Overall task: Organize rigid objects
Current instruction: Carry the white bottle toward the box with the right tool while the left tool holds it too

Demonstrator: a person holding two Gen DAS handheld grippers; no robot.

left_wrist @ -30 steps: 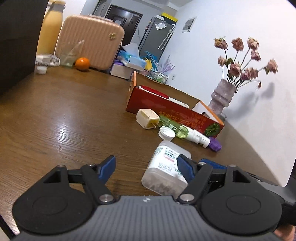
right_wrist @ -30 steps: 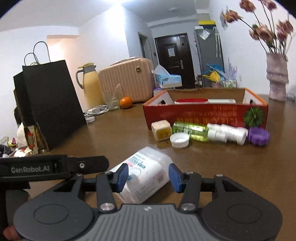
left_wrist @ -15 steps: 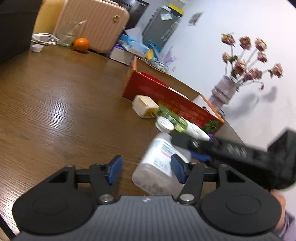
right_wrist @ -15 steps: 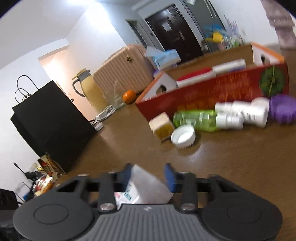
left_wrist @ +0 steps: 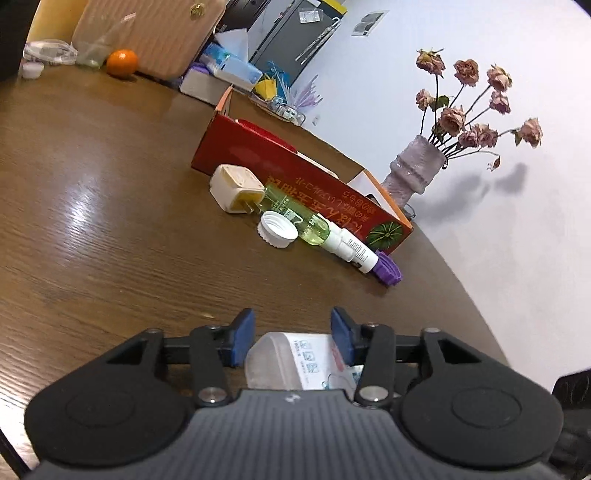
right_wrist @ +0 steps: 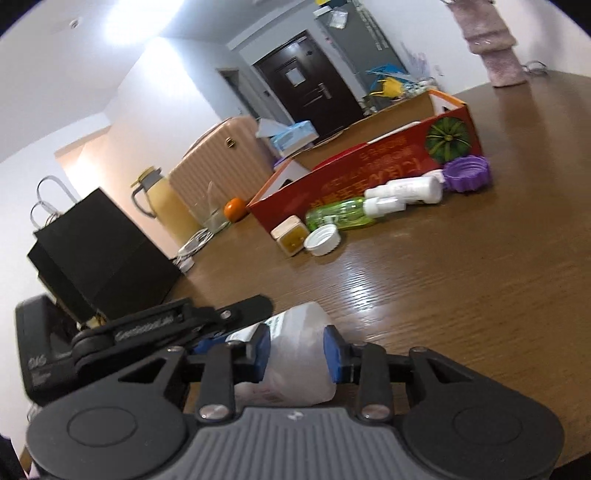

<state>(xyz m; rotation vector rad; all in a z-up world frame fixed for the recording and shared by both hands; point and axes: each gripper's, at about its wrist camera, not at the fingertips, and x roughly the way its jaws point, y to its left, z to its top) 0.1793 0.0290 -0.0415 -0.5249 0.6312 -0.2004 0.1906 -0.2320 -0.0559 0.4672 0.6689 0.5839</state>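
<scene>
A translucent white plastic bottle (left_wrist: 291, 362) with a printed label lies low over the near part of the wooden table (left_wrist: 110, 221). My left gripper (left_wrist: 291, 338) has its blue pads against the bottle's sides. In the right wrist view my right gripper (right_wrist: 296, 350) pinches the same bottle (right_wrist: 295, 354) at its other end, with its jaws opening slightly. The left gripper's finger (right_wrist: 236, 310) reaches in beside it. Farther off, along a red box (left_wrist: 295, 173), lie a cream cube (left_wrist: 236, 188), a white cap (left_wrist: 277, 229), a green bottle (left_wrist: 299, 218), a small white bottle (left_wrist: 354, 251) and a purple cap (left_wrist: 388, 271).
A vase of dried roses (left_wrist: 413, 173) stands beyond the box near the wall. At the far end of the table are an orange (left_wrist: 122, 62), a pink suitcase (left_wrist: 147, 33) and a tissue box (left_wrist: 229, 66). A black paper bag (right_wrist: 99, 258) and a yellow jug (right_wrist: 162, 199) stand at the left.
Both grippers have narrowed from open onto the bottle and moved forward over it. The right view has rolled, tilting the scene. The bottle now sits deep between the left pads.
</scene>
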